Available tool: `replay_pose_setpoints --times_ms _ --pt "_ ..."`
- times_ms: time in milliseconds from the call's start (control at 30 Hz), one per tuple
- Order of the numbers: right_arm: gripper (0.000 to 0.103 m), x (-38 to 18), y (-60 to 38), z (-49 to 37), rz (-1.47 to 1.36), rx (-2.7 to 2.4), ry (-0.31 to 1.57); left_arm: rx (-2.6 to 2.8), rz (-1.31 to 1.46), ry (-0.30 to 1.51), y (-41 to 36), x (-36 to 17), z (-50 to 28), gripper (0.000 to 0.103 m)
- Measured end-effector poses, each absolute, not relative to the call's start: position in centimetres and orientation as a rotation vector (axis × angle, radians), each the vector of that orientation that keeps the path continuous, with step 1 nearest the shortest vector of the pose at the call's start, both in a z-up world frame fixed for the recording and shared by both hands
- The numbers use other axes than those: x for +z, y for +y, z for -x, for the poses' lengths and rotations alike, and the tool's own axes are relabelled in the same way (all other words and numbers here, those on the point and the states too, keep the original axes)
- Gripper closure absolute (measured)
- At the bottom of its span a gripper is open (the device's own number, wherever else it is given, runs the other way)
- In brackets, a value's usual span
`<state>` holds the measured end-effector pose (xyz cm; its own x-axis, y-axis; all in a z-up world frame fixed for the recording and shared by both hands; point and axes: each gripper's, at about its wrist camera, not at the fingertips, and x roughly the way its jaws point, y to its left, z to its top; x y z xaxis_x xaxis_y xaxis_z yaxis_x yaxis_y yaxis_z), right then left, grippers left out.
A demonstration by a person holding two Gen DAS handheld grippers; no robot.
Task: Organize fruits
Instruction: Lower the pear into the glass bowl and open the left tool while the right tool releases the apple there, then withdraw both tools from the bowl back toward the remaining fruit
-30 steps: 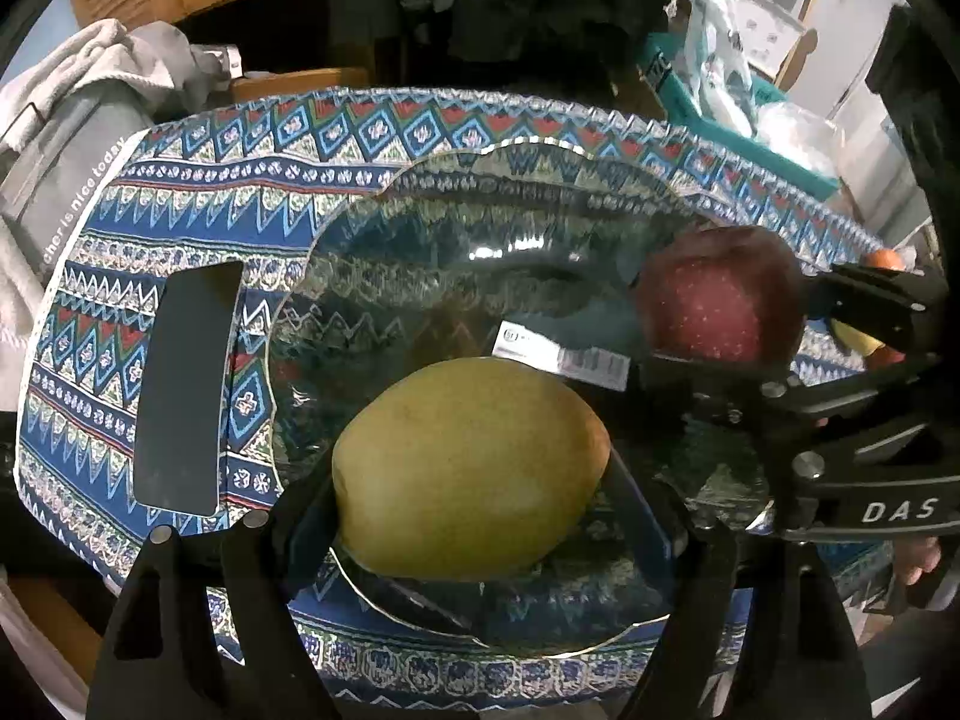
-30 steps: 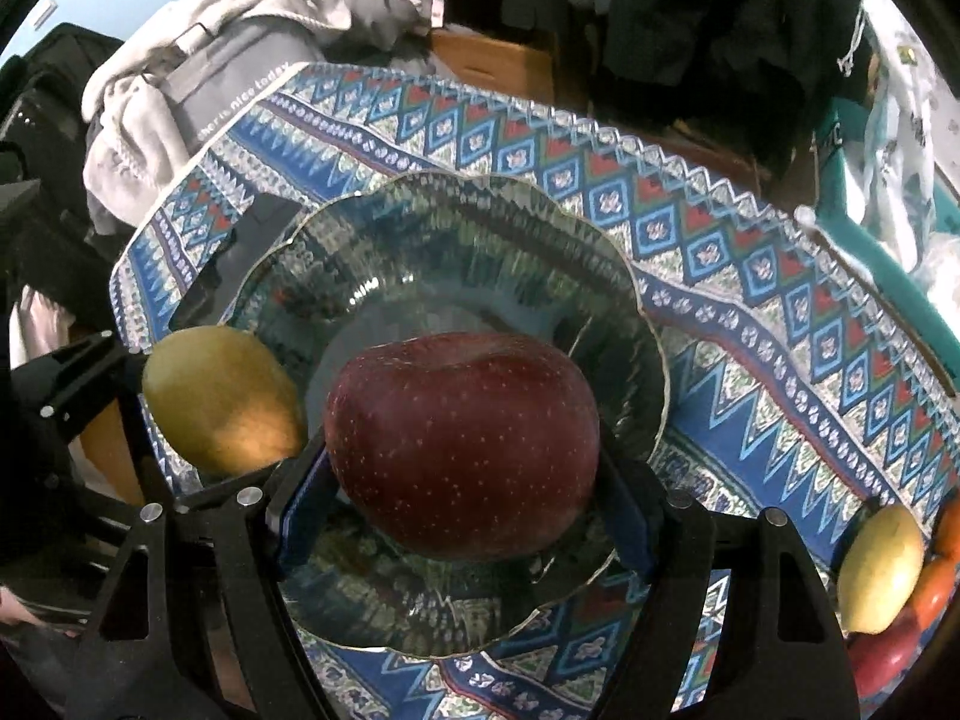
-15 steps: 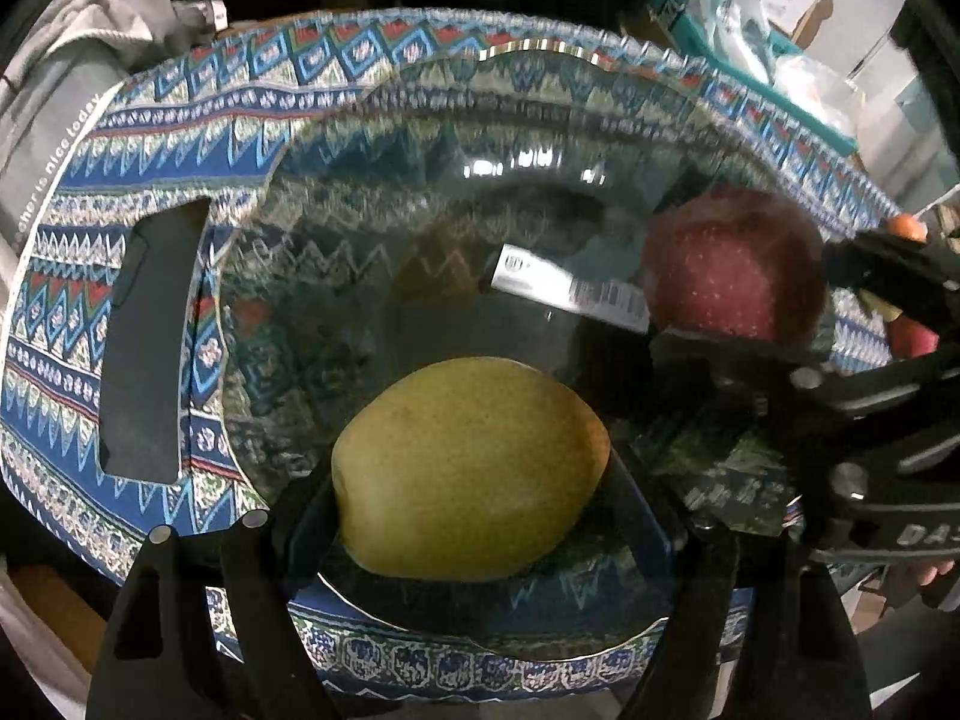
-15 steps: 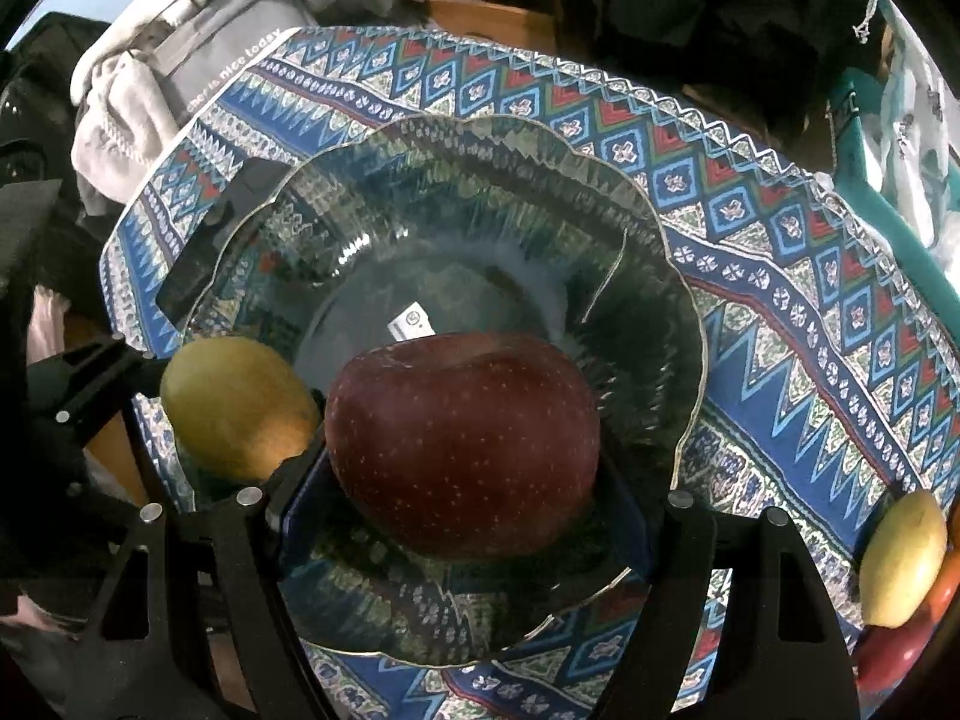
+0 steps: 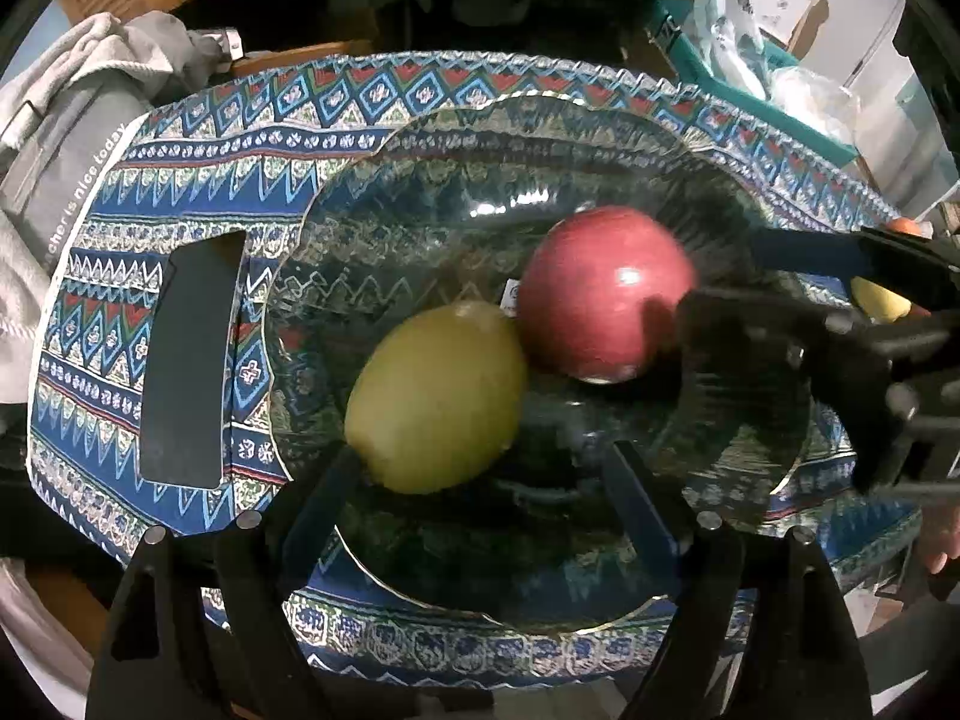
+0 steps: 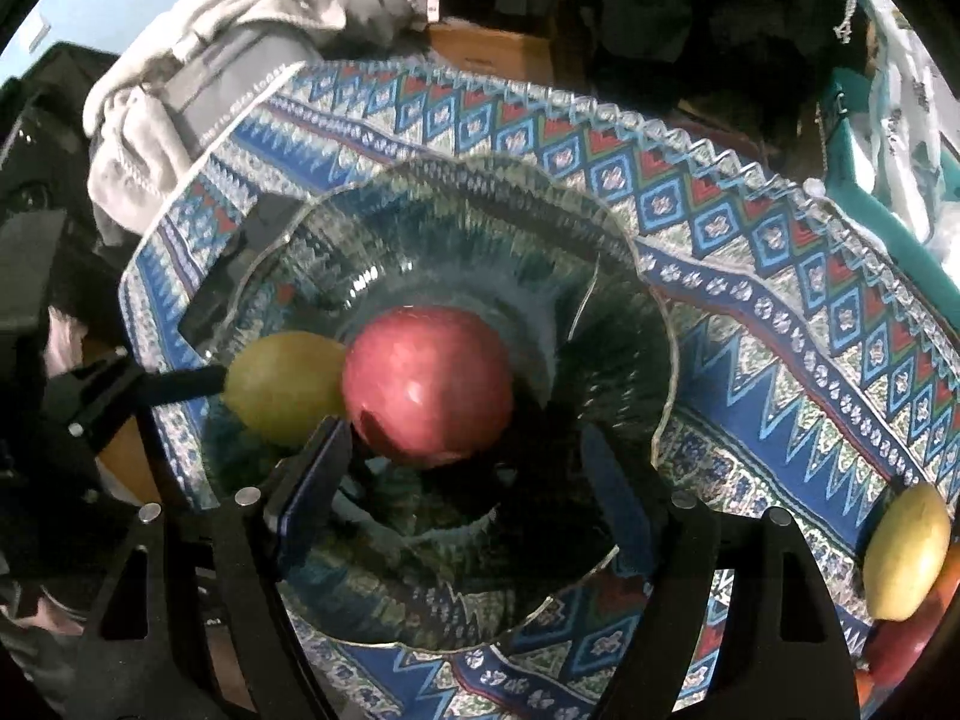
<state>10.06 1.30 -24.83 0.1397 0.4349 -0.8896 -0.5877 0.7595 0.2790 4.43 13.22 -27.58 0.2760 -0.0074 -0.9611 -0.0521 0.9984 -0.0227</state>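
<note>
Both my grippers, left gripper (image 5: 486, 480) and right gripper (image 6: 462, 462), hang with jaws spread and nothing between them above the glass bowl (image 5: 600, 138), where the yellow-green fruit (image 5: 438, 396) and red apple (image 5: 600, 294) lie touching.

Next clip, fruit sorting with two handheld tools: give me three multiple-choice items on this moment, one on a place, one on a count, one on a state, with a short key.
1. Where does the red apple lie?
A. In the glass bowl
B. On the grey clothing
C. On the bare tablecloth

2. How many fruits are in the bowl?
A. One
B. Two
C. Four

3. How is the right tool?
A. Shut on the apple
B. Shut on the pear
C. Open, holding nothing

Key: 1 A, the apple sits on the bowl's floor. 2 B, only the apple and the yellow-green pear, touching, lie inside. 3 C, its fingers stand apart below the apple, clear of it.
</note>
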Motion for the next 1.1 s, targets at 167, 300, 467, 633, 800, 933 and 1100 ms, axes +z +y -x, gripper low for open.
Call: replay_pose_setpoints --times_ms 167,300,467,633,800,933,1100 --pt "0.023 -22.5 0.5 -9.9 0.134 0.731 1.169 0.014 0.059 1.243 12.8 -25.3 -4.3 0.017" --pt "0.023 -20.7 -0.3 -9.6 0.133 0.716 1.130 -0.001 0.069 1.210 12.4 -23.6 -4.3 0.017" --pt "0.023 -18.6 -2.0 -9.3 0.141 0.679 1.081 -0.010 0.071 1.157 11.6 -21.5 -3.9 0.017" --pt "0.023 -16.6 -4.4 -8.9 0.143 0.628 1.040 -0.029 0.072 1.123 10.4 -20.1 -4.0 0.017" --pt "0.023 -15.3 -6.6 -8.4 0.154 0.579 1.014 -0.058 0.055 1.106 8.8 -19.3 -4.0 0.017" --pt "0.023 -14.3 -8.8 -8.0 0.141 0.550 0.997 -0.083 0.043 1.094 7.3 -18.5 -4.0 0.017" --pt "0.023 -12.9 -11.6 -7.3 0.137 0.512 0.957 -0.121 0.023 1.069 5.3 -17.3 -3.8 0.017"
